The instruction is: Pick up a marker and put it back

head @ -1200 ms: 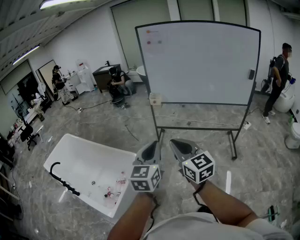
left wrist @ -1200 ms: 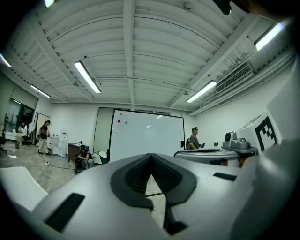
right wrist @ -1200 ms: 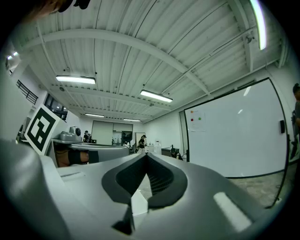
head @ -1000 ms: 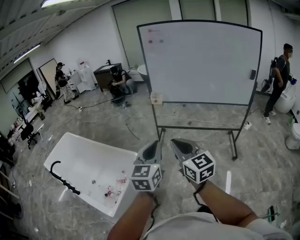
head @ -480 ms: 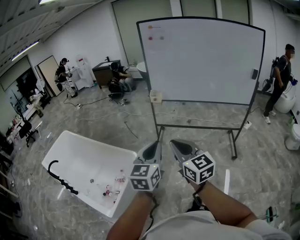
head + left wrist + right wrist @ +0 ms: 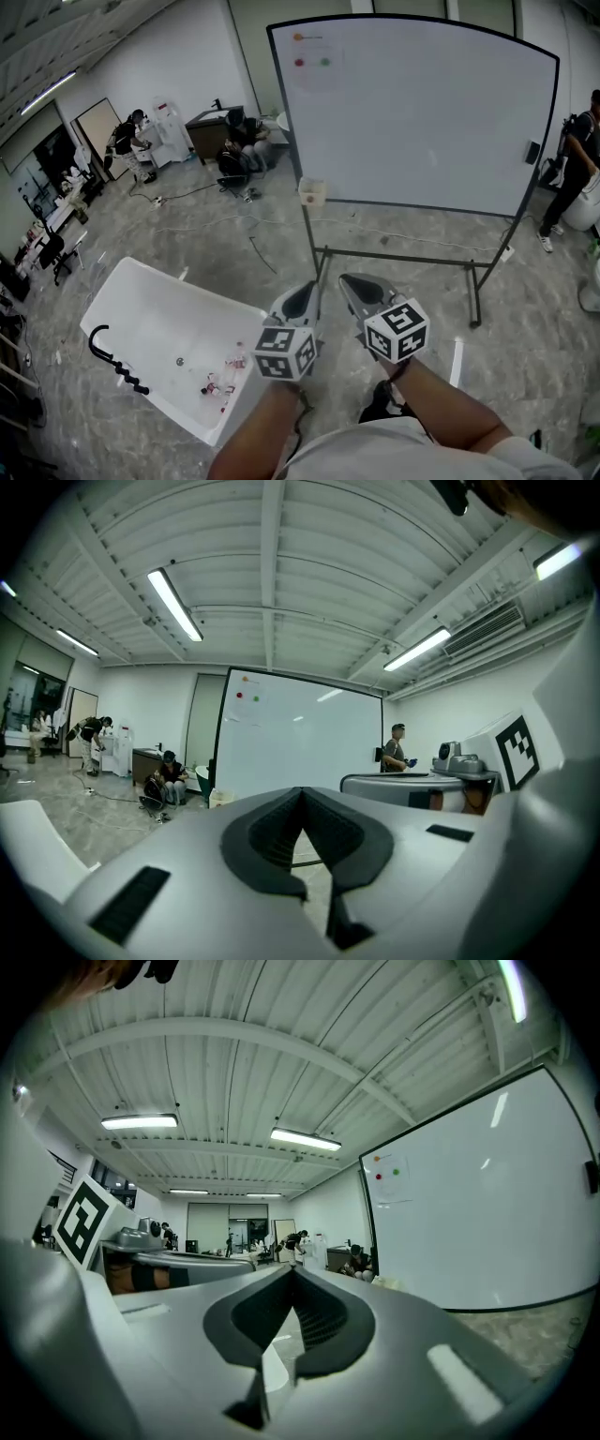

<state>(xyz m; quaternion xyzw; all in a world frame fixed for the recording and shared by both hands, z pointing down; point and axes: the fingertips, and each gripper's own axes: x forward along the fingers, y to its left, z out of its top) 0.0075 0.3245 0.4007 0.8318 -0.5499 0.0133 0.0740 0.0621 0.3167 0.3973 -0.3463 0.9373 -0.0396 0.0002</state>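
Observation:
A white whiteboard [image 6: 422, 112] on a wheeled stand stands ahead of me, also in the left gripper view [image 6: 300, 747] and the right gripper view [image 6: 487, 1213]. A red and a green dot sit near its top left corner, and a small dark eraser [image 6: 531, 151] is stuck near its right edge. A small pale box [image 6: 312, 193] hangs at its lower left corner. I cannot make out a marker. My left gripper [image 6: 306, 296] [image 6: 300, 796] and right gripper [image 6: 360, 285] [image 6: 292, 1273] are held side by side low in front of me. Both are shut and hold nothing.
A white bathtub [image 6: 141, 319] with a black hose and small items lies on the floor at my left. The board's stand bar [image 6: 403, 255] crosses just beyond the grippers. People stand and crouch at the back left [image 6: 239, 145] and one at the far right [image 6: 583, 141].
The whiteboard now looks larger and nearer, and its top reaches the frame's upper edge. Both grippers keep the same place in the view, still shut.

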